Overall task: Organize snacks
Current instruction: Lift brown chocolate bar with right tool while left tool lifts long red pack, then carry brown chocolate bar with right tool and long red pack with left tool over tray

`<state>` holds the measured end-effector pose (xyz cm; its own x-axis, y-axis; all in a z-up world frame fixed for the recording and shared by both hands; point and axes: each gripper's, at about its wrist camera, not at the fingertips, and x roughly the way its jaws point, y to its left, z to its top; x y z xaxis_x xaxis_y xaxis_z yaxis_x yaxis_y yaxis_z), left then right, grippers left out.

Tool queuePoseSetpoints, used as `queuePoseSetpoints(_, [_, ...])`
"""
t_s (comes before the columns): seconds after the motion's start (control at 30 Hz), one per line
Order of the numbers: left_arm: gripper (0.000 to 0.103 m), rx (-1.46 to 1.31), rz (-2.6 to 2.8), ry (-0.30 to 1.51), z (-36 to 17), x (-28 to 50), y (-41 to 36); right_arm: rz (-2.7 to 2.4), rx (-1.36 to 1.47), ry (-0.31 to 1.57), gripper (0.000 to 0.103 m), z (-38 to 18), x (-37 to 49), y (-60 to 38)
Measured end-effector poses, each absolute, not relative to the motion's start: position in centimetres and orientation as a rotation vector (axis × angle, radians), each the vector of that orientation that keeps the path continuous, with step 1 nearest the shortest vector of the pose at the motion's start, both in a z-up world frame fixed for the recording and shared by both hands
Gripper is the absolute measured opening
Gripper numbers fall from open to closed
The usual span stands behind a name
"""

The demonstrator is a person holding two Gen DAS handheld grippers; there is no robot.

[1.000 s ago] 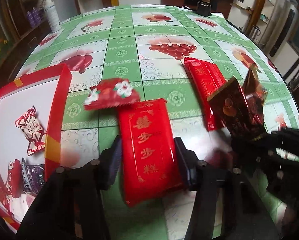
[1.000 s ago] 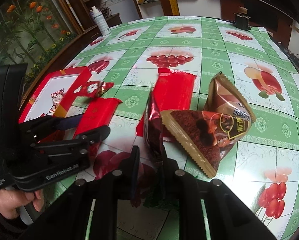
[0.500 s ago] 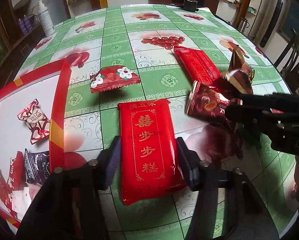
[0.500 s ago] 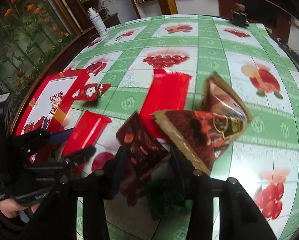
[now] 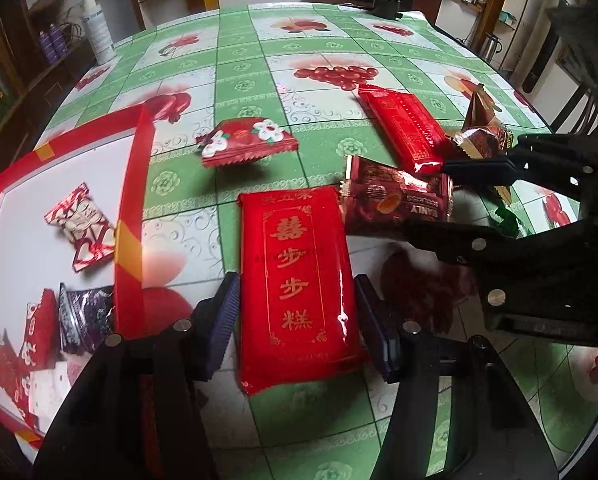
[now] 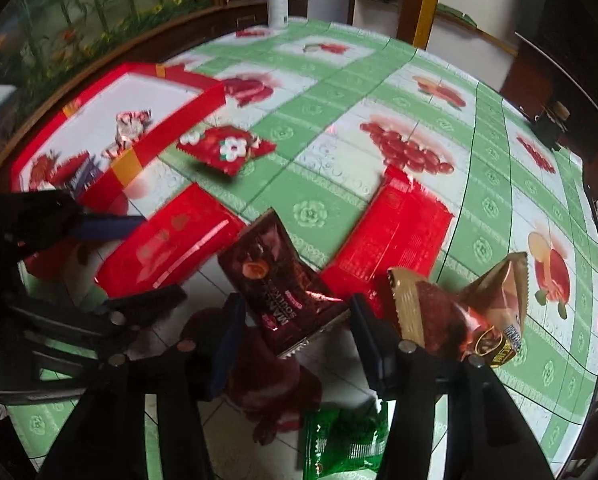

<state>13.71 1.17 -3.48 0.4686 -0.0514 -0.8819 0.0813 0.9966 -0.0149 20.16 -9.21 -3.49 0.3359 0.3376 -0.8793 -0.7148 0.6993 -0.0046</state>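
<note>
While a few snacks lie in the tray [image 5: 133, 184] at nine o'clock, six wait on the table. The left gripper [image 5: 297, 320] is closing around the red pack [image 5: 295, 280]; the right gripper [image 6: 293, 338] is opening, the brown pack [image 6: 279, 284] loose between its jaws.

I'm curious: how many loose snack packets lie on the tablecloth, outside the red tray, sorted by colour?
Bright red: 3 (gold-lettered packet, long red packet, flower-print packet)
Dark maroon: 1 (maroon packet)
Green: 1 (green packet)
Brown-and-gold: at least 1 (brown-and-gold packet; may be 2 overlapping, cannot tell)
Total: at least 6
</note>
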Motion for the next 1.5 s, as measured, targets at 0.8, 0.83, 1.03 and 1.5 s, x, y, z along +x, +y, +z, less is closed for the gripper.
queuePoseSetpoints(0.8, [0.05,0.02,-0.074,1.083,-3.5,12.6,2.0,0.805,-0.54,1.024,0.046,-3.9,20.1,-6.9])
queuePoseSetpoints(0.83, [0.05,0.02,-0.072,1.085,-3.4,12.7,2.0,0.798,-0.542,1.022,0.044,-3.9,20.0,-7.0])
queuePoseSetpoints(1.03, [0.052,0.022,-0.06,1.101,-3.4,13.1,1.8,0.771,-0.509,1.03,0.037,-3.9,19.0,-8.2])
queuePoseSetpoints(1.5, [0.046,-0.037,-0.118,1.051,-3.1,11.9,1.6,0.654,-0.48,1.015,0.032,-3.6,16.9,-9.6])
